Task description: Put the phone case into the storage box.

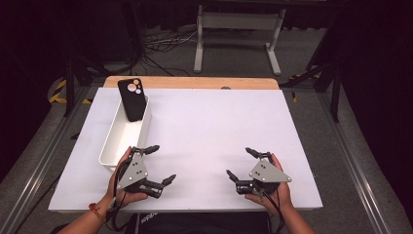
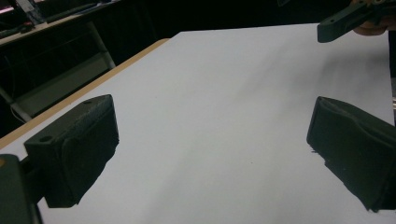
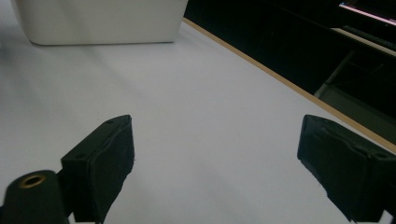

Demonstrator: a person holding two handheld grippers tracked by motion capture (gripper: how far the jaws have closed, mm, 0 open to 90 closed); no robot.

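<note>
A long, narrow white plastic tray [image 1: 113, 146] sits on the white-topped counter [image 1: 209, 131] and serves as the landmark here. A black phone case with three round camera cut-outs [image 1: 131, 99] stands tilted in the tray's far end, its top leaning on the far rim and rising above it; the rest of the tray looks bare.

The left tongs [image 1: 159, 164], black with a grey three-cornered plate on top, are held in the person's left hand [image 1: 122, 180] just beside the tray's near end, to its right, one jaw tip close to the tray's near corner. Their jaws are spread wide and hold nothing; in the left gripper view [image 2: 210, 154] bare white counter lies between the two black pads.

The right tongs [image 1: 242, 163], of the same build, are held in the right hand [image 1: 272, 187] well apart from the tray, far to its right near the counter's front edge. They too are released, jaws wide apart with nothing between them. In the right gripper view [image 3: 215, 163] the jaws point toward the tray [image 3: 98, 21], whose white wall shows far off at the top.
</note>
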